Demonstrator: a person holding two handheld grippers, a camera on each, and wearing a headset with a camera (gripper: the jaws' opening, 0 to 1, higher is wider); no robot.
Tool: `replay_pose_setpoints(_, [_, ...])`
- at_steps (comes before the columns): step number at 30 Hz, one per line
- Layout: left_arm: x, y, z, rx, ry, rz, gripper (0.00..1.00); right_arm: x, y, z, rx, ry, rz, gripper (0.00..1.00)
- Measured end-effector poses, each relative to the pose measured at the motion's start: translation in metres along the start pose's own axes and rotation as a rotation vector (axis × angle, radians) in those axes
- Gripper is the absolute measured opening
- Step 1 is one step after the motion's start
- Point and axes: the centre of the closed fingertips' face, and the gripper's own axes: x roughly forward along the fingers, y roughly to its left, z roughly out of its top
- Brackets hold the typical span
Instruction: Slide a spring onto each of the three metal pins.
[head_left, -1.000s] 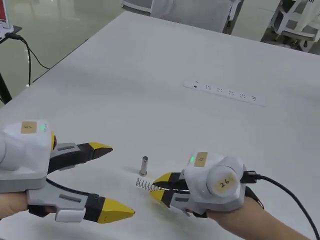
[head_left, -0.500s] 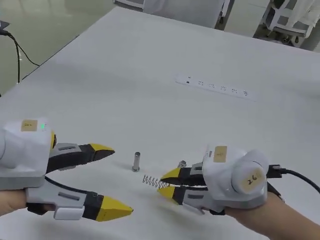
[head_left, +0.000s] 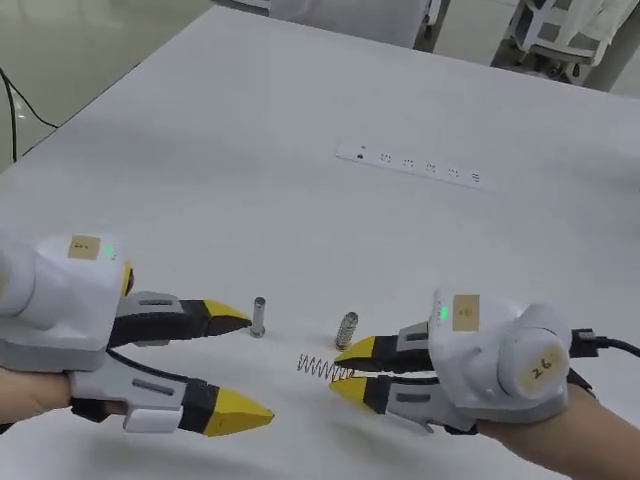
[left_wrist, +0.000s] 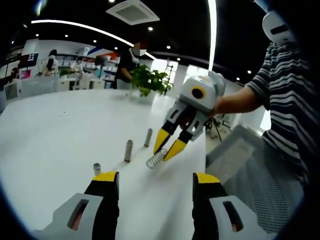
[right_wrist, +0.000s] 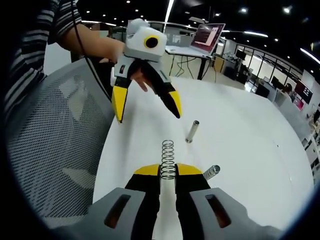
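Pinching a spring (head_left: 318, 368), the right gripper (head_left: 343, 368) pointed to nine o'clock. The left gripper (head_left: 259, 366) stood spread.

White workbench (head_left: 300, 100), possibly office chairs (head_left: 572, 28) beyond.

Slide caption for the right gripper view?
Right tool grips a spring near a bare pin; left tool open beyond.

White table (head_left: 300, 100), silver spring (head_left: 322, 368) (black-and-white striped sleeve (left_wrist: 285, 85)).
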Motion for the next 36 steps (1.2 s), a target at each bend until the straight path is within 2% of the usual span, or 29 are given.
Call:
replay_pose_setpoints(4, [0.008, -0.004, 0.003, 0.015, 0.01, -0.034, 0.45, -0.001, 0.005, 0.002, -0.009, -0.01, 0.011, 0.08])
replay_pose_setpoints(8, [0.015, -0.003, 0.003, 0.029, 0.023, -0.051, 0.39, -0.003, 0.011, 0.005, -0.04, -0.008, 0.029, 0.08])
replay_pose_setpoints(16, [0.028, -0.01, 0.009, 0.045, 0.032, -0.106, 0.28, -0.006, 0.011, 0.015, -0.057, -0.033, 0.038, 0.08])
replay_pose_setpoints(21, [0.033, -0.012, 0.007, 0.063, 0.047, -0.122, 0.25, -0.007, 0.01, 0.017, -0.061, -0.037, 0.038, 0.08])
replay_pose_setpoints(30, [0.036, -0.015, 0.006, 0.073, 0.054, -0.145, 0.05, -0.007, 0.013, 0.018, -0.063, -0.04, 0.046, 0.08])
replay_pose_setpoints(36, [0.035, -0.016, 0.006, 0.098, 0.051, -0.145, 0.04, -0.008, 0.012, 0.017, -0.06, -0.042, 0.045, 0.08])
